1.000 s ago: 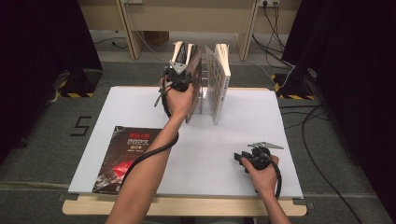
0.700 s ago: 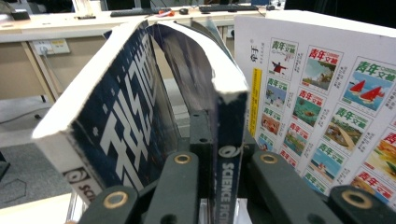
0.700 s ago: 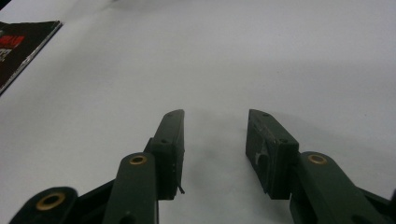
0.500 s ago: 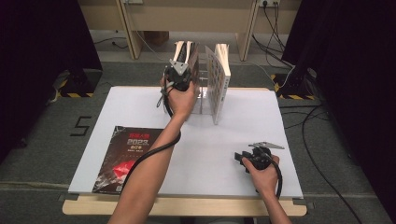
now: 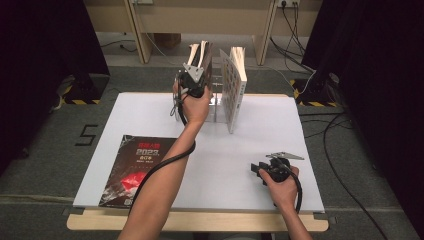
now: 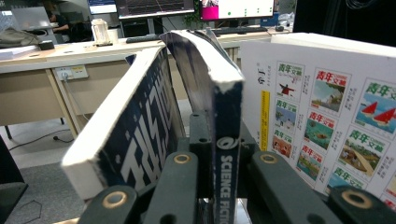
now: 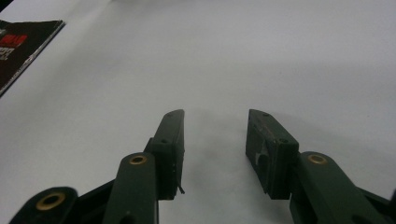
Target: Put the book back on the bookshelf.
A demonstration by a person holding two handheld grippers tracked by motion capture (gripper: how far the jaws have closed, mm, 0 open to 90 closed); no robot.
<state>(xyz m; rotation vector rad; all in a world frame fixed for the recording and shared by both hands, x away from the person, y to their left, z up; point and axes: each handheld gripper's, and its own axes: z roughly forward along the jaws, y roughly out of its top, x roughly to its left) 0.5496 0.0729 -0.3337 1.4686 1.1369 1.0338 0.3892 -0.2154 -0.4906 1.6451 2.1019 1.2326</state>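
At the far side of the table my left gripper (image 5: 192, 80) is shut on the spine of a thin blue "Science Fiction" magazine (image 6: 227, 107), held upright with its pages fanning at the top. The jaws of this gripper (image 6: 224, 144) clamp the spine from both sides. A thicker blue-and-white book (image 6: 130, 135) leans to its left. To the right stands a white book (image 6: 327, 107) with a grid of small pictures, also seen as the white book (image 5: 234, 85) in the rack. My right gripper (image 5: 256, 170) rests low over the table near the front right, open (image 7: 215, 135) and empty.
The books stand in a metal rack (image 5: 216, 107) at the back edge of the white table (image 5: 240, 145). A black magazine (image 5: 137, 167) lies flat at the front left, its corner showing as the black magazine (image 7: 18, 46). Desks and monitors stand beyond the table.
My left gripper has shifted slightly farther and higher at the rack with the blue magazine in it. The right hand has barely moved.
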